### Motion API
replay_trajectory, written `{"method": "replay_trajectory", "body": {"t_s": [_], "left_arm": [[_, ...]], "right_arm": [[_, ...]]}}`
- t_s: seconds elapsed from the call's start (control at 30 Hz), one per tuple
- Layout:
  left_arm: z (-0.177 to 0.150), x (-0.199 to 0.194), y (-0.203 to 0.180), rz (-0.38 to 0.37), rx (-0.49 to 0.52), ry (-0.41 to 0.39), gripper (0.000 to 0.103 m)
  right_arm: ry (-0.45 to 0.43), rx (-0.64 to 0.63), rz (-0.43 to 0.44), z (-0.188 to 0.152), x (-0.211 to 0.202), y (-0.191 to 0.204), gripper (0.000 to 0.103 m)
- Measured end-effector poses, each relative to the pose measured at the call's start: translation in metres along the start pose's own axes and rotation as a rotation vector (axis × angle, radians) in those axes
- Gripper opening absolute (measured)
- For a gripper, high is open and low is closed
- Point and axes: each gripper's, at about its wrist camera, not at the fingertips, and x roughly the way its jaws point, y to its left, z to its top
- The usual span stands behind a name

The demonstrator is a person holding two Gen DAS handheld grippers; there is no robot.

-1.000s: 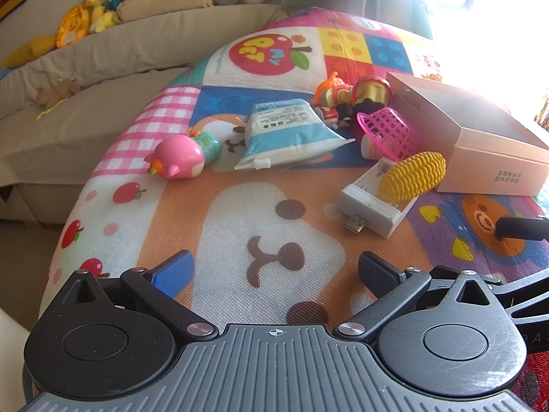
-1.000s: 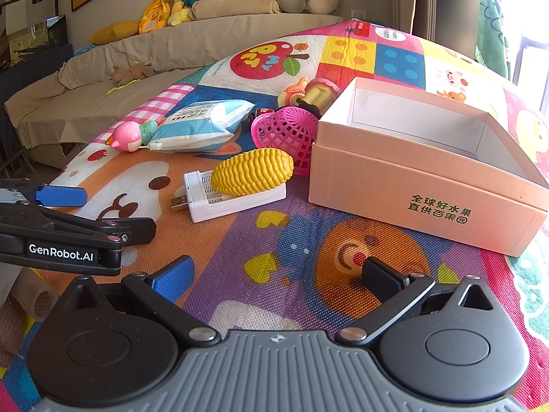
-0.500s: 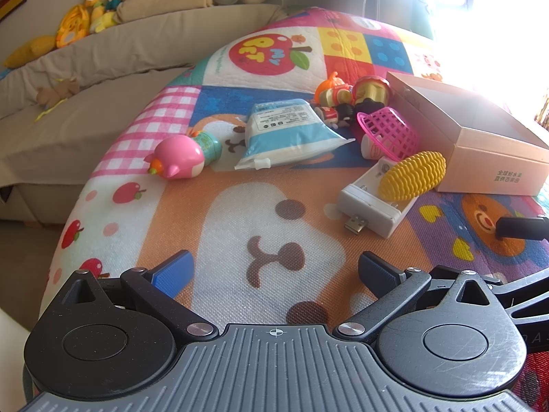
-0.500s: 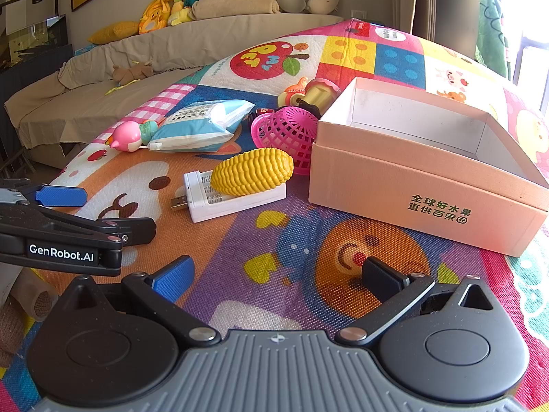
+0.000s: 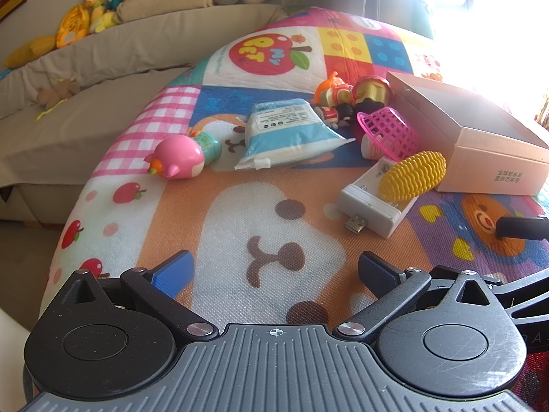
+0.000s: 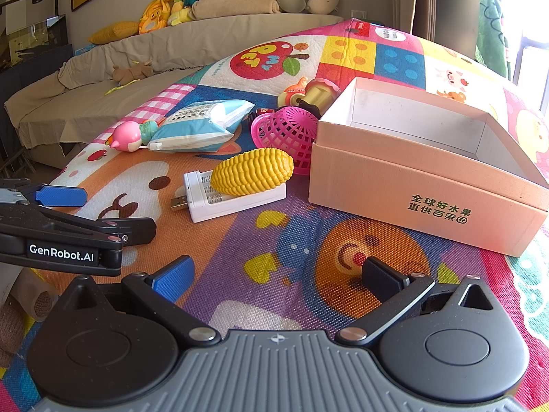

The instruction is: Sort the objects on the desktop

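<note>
— Nothing has moved since the earlier frames; both grippers hang where they were, over the near edge of the play mat (image 6: 219,267).

— Where do the things stand?

— A toy corn (image 6: 252,175) lies across a white battery charger (image 6: 233,199), just beside the open pink box (image 6: 425,185), which looks empty. Behind it a pink basket (image 6: 286,134) touches the box wall; further back lie a wipes pack (image 5: 286,134), a pink bird toy (image 5: 176,158) and some small figures (image 5: 338,98).

— And the fingers?

— The right gripper (image 6: 276,276) has its fingers spread wide with nothing between them; the same goes for the left gripper (image 5: 274,269).

— So which first?

— Probably the corn (nearest the box, and on top). I'd close across its narrow girth from above, lift straight so the charger isn't dragged, then lower it inside the box rather than dropping it. Its ribbed plastic should grip well.
</note>
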Motion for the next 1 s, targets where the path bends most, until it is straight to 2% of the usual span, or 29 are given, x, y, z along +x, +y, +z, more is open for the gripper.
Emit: {"method": "replay_trajectory", "body": {"t_s": [0.47, 0.7, 0.9, 1.0], "left_arm": [[0.0, 0.0, 0.0, 0.0, 0.0, 0.001, 0.103], [0.003, -0.001, 0.002, -0.002, 0.007, 0.017, 0.103], [0.004, -0.001, 0.003, -0.018, 0.017, 0.034, 0.103], [0.008, -0.009, 0.011, -0.035, 0.006, -0.023, 0.103]], "right_arm": [[0.005, 0.003, 0.006, -0.001, -0.002, -0.003, 0.103], [0.078, -0.011, 0.002, 0.008, -0.001, -0.002, 0.103], [0.093, -0.012, 0.006, 0.008, -0.001, -0.002, 0.103], [0.092, -0.017, 0.009, 0.009, -0.002, -0.003, 0.103]]}}
